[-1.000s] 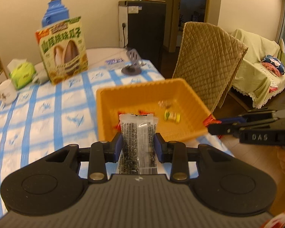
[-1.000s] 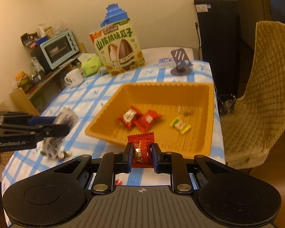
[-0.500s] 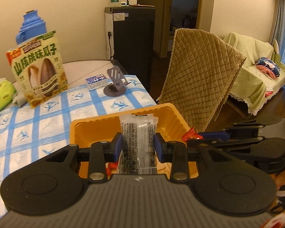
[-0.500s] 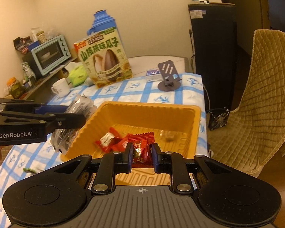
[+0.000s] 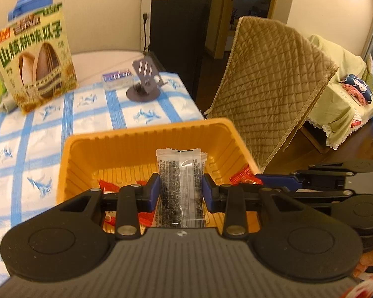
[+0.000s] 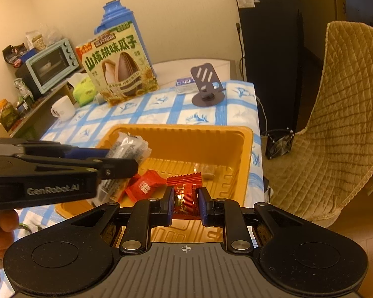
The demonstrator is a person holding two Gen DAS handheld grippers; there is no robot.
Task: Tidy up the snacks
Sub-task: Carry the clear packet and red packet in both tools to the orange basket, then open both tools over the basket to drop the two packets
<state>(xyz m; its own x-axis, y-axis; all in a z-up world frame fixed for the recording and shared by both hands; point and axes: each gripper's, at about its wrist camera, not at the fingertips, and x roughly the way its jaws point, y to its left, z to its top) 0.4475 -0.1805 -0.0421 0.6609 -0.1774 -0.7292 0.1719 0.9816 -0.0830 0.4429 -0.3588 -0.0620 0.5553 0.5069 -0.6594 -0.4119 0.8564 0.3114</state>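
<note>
Over the ribbed orange plastic tray, the left gripper is clamping a crinkly clear packet of black seeds, long axis pointing away from the camera. The right gripper is pinching a glossy red foil candy above the tray's near edge, its crimped end pointing forward.

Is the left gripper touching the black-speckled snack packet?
Touching. Left wrist view: the left gripper has both blue pads pressed against the sides of the black-speckled snack packet, holding it above the orange tray.
</note>
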